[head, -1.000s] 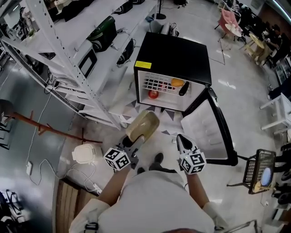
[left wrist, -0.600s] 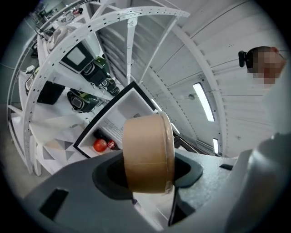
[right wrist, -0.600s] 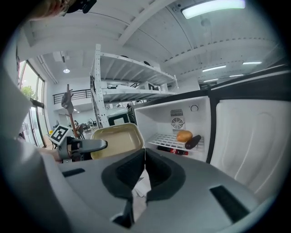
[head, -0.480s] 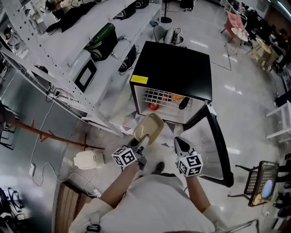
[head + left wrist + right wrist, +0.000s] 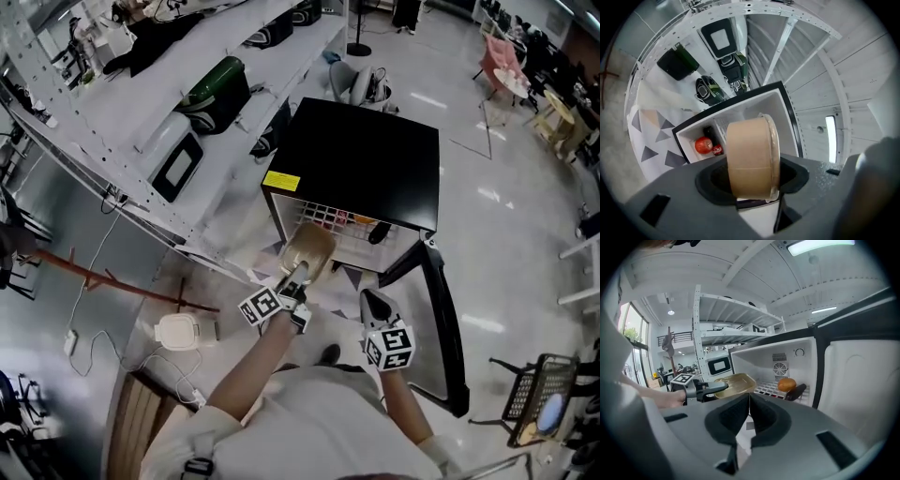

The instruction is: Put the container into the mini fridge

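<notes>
A tan container (image 5: 752, 157) is clamped between the jaws of the left gripper (image 5: 298, 274), the pads pressed on its sides; it is held tilted on its side at the middle of the head view, just in front of the open mouth of the black mini fridge (image 5: 361, 159) and not yet inside; its contents cannot be made out, though a clear rim is seen along its right edge. The fridge door (image 5: 441, 319) is swung open toward the lower right of the head view. Inside the fridge, an orange fruit (image 5: 787, 384) is seen lying on the white wire shelf (image 5: 766, 389), with a dark bottle (image 5: 797, 391) leaning just beside it; at the lower left of the opening in the left gripper view a red apple (image 5: 703, 145) is seen, with a small red-labelled item (image 5: 717, 150) touching it. The right gripper (image 5: 373, 302) is held at lower centre of the head view, its jaws closed together on nothing.
</notes>
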A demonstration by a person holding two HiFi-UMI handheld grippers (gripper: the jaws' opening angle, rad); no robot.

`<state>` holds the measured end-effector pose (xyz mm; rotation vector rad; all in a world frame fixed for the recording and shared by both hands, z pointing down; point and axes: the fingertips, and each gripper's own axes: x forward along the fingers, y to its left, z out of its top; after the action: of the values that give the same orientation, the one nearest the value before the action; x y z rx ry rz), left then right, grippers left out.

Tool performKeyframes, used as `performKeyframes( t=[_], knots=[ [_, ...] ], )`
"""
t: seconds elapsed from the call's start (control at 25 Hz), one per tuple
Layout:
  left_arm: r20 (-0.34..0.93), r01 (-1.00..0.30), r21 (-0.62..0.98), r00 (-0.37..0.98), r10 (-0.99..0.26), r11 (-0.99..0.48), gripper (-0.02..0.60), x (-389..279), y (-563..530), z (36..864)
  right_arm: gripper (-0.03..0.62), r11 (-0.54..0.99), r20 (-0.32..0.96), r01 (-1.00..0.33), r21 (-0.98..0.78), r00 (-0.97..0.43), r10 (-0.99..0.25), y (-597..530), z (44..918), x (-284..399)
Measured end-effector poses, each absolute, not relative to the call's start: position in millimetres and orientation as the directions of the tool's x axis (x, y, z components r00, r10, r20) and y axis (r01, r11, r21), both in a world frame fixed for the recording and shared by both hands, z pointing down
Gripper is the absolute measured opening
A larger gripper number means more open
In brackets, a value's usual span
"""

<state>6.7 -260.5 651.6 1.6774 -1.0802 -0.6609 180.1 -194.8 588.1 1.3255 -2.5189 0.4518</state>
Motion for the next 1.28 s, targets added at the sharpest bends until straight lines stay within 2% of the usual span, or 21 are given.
performKeyframes(
  t=[0.32, 0.52, 0.64, 0.96, 1.16, 1.28],
  knots=[
    [0.042, -0.246, 0.968, 0.363, -0.931, -0.052, 0.207, 11, -306, 668, 0.009, 0.541, 0.370, -0.826, -0.159, -0.558, -0.743, -195, 594, 185],
    [0.021, -0.244, 0.968, 0.334, -0.942, -0.065, 0.207, 12, -338, 673, 0.009, 0.534, 0.373, -0.831, -0.153, -0.549, -0.748, -196, 594, 182],
    [0.032, -0.234, 0.971, 0.323, -0.946, -0.047, 0.207, 11, -355, 682, 0.009, 0.518, 0.369, -0.843, -0.146, -0.532, -0.762, -199, 589, 180],
    [0.103, -0.105, 0.991, 0.264, -0.959, 0.078, 0.207, 1, -385, 724, 0.009, 0.450, 0.369, -0.880, -0.151, -0.473, -0.800, -208, 577, 174],
    [0.096, -0.088, 0.993, 0.275, -0.957, 0.074, 0.207, 8, -405, 725, 0.009, 0.413, 0.383, -0.903, -0.123, -0.427, -0.819, -211, 575, 177],
    [0.120, -0.138, 0.987, 0.292, -0.949, 0.082, 0.209, 13, -409, 729, 0.009, 0.393, 0.386, -0.913, -0.111, -0.404, -0.829, -214, 572, 180]
  ],
)
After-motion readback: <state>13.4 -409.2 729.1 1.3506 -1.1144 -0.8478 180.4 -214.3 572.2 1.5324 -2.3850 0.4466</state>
